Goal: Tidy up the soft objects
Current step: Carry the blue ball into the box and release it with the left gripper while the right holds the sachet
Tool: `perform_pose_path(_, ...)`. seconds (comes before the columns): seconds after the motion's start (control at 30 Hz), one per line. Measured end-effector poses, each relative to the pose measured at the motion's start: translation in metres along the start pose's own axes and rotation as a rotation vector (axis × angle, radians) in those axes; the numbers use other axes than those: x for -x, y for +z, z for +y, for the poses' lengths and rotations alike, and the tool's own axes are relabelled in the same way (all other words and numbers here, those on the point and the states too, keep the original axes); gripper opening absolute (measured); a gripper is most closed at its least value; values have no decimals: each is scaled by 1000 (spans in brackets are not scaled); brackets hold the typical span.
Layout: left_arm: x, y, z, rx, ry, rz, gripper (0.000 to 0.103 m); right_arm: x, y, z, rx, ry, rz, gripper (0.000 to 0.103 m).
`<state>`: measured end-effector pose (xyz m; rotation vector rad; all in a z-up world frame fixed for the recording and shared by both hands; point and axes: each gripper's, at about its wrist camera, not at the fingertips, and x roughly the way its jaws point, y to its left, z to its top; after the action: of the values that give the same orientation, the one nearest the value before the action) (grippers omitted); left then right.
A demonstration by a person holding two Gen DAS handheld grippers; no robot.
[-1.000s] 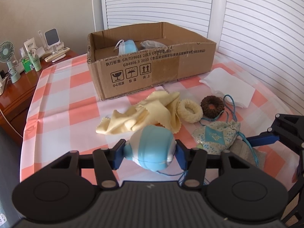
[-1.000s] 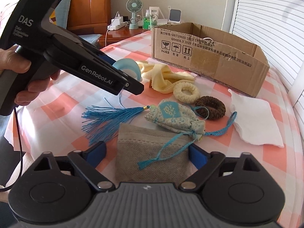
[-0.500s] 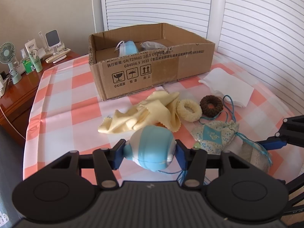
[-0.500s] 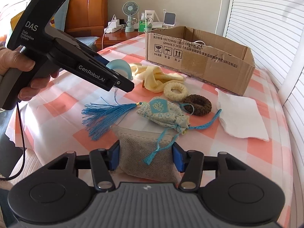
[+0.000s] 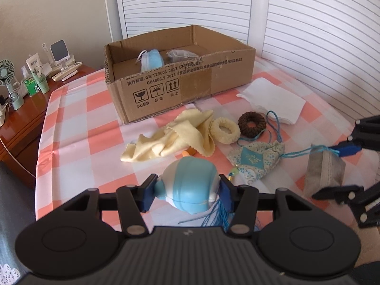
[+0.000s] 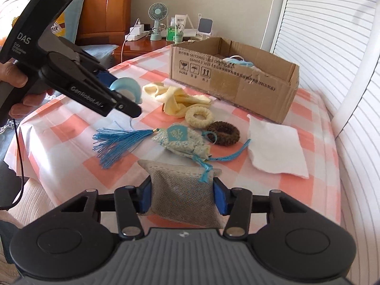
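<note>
A: State of the left gripper [image 5: 187, 187]?

B: Its blue pads press both sides of a round blue-and-white soft toy [image 5: 188, 185], held clear of the checked tablecloth [image 5: 78, 123]. A hand [image 6: 14, 80] at the far left of the right wrist view carries this gripper.

A: And the right gripper [image 6: 182, 196]?

B: Its jaws are closing, with a grey mesh pouch [image 6: 184, 194] between them. Both pads [image 6: 219, 198] touch the pouch sides. In the left wrist view the pouch hangs lifted off the cloth.

A: What lies just beyond the pouch?

B: A pale blue patterned drawstring bag [image 6: 182, 141] rests on the cloth. Its blue cord end lies across the top of the grey pouch, and its blue tassel [image 6: 116, 141] fans out to the left.

A: Farther out?

B: A cream hair ring [image 6: 199, 116] and a brown hair ring [image 6: 223, 130] lie side by side, near each other. A crumpled yellow cloth [image 6: 175, 97] sits left of the cream ring. A folded white cloth [image 6: 275, 144] lies to the right, apart from the rings.

A: Location of the container?

B: A cardboard box [image 5: 190, 90], open at the top, stands at the far side of the table. A blue face mask [image 5: 152, 60] and a clear bag [image 5: 182, 55] lie inside it.

A: Beyond the table?

B: A wooden side table [image 5: 21, 116] on the far left carries a small fan [image 5: 8, 76], tubes and a charger
</note>
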<state>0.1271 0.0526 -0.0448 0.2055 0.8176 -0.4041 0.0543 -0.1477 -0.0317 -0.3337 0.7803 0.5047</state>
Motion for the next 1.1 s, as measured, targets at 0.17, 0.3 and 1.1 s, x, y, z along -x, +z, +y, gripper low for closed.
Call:
perform_pose_path(0.17,17,7,-2,-24,1,-8,53,14,11,-14,-4,-35,-22,56)
perform_pose_path(0.3,30,20,-6,-50,0,-36,53,23,24,-25,-4,-58,-48,55)
perform_pose_path(1.1,-27,172,-6,-98,81,-150,53,21,88,-82,-51,-108,-151,55)
